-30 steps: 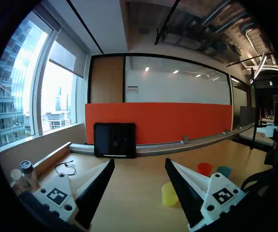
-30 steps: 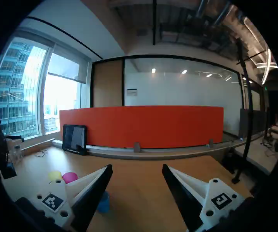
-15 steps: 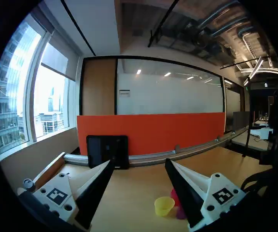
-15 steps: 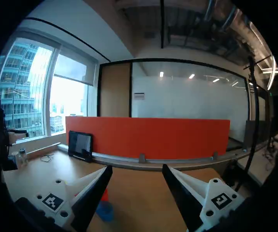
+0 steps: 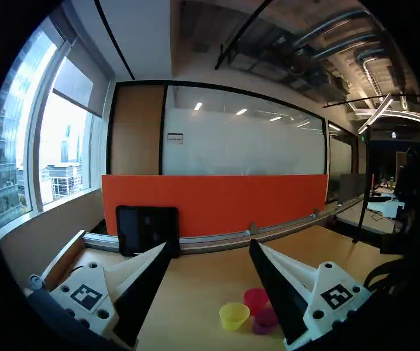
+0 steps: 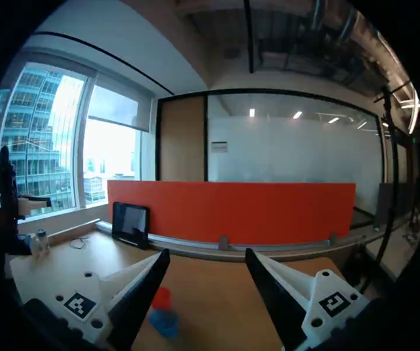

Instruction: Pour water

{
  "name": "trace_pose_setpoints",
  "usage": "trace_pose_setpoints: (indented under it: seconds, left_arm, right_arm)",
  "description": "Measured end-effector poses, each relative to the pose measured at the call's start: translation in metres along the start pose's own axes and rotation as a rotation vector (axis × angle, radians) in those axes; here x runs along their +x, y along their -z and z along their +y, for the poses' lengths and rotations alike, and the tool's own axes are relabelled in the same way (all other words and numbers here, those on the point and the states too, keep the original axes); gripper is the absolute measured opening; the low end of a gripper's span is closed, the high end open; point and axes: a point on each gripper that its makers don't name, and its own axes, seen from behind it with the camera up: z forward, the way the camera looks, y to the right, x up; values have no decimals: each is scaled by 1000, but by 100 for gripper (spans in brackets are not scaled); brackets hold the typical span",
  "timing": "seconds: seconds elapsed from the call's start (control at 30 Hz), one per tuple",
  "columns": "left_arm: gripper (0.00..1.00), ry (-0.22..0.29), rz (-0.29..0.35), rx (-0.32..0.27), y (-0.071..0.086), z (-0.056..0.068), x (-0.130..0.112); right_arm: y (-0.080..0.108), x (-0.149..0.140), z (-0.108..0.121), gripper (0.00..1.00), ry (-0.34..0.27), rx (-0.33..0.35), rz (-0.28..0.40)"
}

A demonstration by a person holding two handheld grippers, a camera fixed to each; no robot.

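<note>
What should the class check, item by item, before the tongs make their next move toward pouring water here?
1. The left tongs open and empty: ok.
2. The right tongs open and empty: ok.
3. The yellow cup upright on the desk, mouth up: ok.
4. The blue cup upright, low beside the right tongs' left finger: ok.
5. The bottle in a grip: not ok. It stands at the desk's far left, apart from both tongs.
6. Water in the bottle: cannot tell, too small.
</note>
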Motion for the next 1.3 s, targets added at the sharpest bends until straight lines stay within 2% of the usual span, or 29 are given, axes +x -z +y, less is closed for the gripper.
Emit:
trace_pose_setpoints:
  seconds: [0.27, 0.57, 0.77, 0.97, 1.3]
  left_arm:
    - [97, -5, 0, -67, -4, 11, -2]
    - [97, -10, -12, -184, -4, 37, 0]
    - [97, 5, -20, -253, -3, 52, -1]
    - [97, -24, -13, -294, -5, 61, -2]
    - [97, -57, -26, -354, -3, 77, -6]
  right_arm:
    - [2, 4, -9, 99, -11, 87, 2]
    - [5, 11, -21, 100, -20, 189, 1]
    - [5, 11, -33, 99, 8, 255, 0]
    - [7, 16, -45, 99, 28, 321, 7]
    - [9, 15, -59, 100, 74, 371, -16]
